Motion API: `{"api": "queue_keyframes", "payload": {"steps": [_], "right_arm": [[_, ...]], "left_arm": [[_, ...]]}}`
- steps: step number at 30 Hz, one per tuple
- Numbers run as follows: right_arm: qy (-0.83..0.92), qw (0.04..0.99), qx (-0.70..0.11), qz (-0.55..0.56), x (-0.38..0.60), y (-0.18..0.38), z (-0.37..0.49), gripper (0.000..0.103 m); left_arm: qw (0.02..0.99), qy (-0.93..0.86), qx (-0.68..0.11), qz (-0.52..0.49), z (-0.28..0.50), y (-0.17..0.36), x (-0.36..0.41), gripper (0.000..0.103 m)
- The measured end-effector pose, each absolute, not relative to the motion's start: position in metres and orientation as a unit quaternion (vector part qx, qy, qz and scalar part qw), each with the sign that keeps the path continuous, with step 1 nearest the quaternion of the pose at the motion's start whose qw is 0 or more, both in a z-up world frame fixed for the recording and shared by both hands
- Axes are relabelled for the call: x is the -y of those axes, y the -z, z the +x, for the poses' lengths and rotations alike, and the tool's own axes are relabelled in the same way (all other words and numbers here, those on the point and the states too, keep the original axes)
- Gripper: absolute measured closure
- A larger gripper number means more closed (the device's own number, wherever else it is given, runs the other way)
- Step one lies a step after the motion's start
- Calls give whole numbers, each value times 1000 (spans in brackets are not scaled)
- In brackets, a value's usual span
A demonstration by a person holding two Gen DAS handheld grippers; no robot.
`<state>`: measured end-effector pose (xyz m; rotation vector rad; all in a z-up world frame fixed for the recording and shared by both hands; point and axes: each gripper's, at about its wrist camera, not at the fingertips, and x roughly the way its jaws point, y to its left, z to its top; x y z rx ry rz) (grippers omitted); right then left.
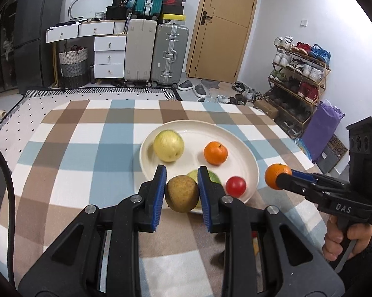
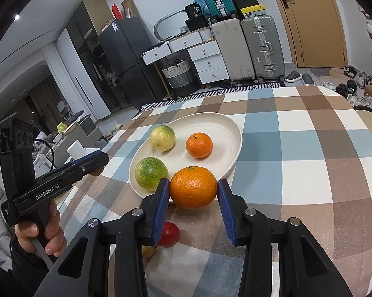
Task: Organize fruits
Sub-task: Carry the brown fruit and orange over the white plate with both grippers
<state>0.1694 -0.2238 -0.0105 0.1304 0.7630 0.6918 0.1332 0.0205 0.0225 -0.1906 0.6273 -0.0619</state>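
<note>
Nearest the plate's [image 1: 247, 158] near rim, my left gripper [image 1: 181, 190] clenches a brownish-yellow fruit [image 1: 181, 194]; my right gripper [image 2: 193, 193] carries an orange [image 2: 193, 187], the left pad touching, the right pad seemingly apart, so I cannot tell its grip; on the plate lie a green fruit [image 2: 151, 173], yellow fruit [image 2: 162, 138] and small orange [image 2: 199, 146]; a red fruit [image 2: 170, 234] waits on the cloth beside it, so I judge the task over halfway.

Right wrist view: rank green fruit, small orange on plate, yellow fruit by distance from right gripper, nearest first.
From the right gripper, whose jaws flank a large orange:
1. Green fruit, plate's near-left edge.
2. Small orange, mid-plate, ahead.
3. Yellow fruit, far-left of plate; close to the small orange's distance, slightly farther.
</note>
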Motion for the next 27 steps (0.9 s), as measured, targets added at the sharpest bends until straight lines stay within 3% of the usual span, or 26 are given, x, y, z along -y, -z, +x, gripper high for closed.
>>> {"api": "queue_keyframes", "payload": {"steps": [13, 27], "right_arm": [[-316, 879, -353, 50, 201, -1, 180, 63], [-298, 879, -366, 59, 190, 24, 208, 63]], "left_arm": [[951, 17, -298, -77, 170, -19, -13, 80], [953, 5, -292, -80, 188, 2, -21, 80]]}}
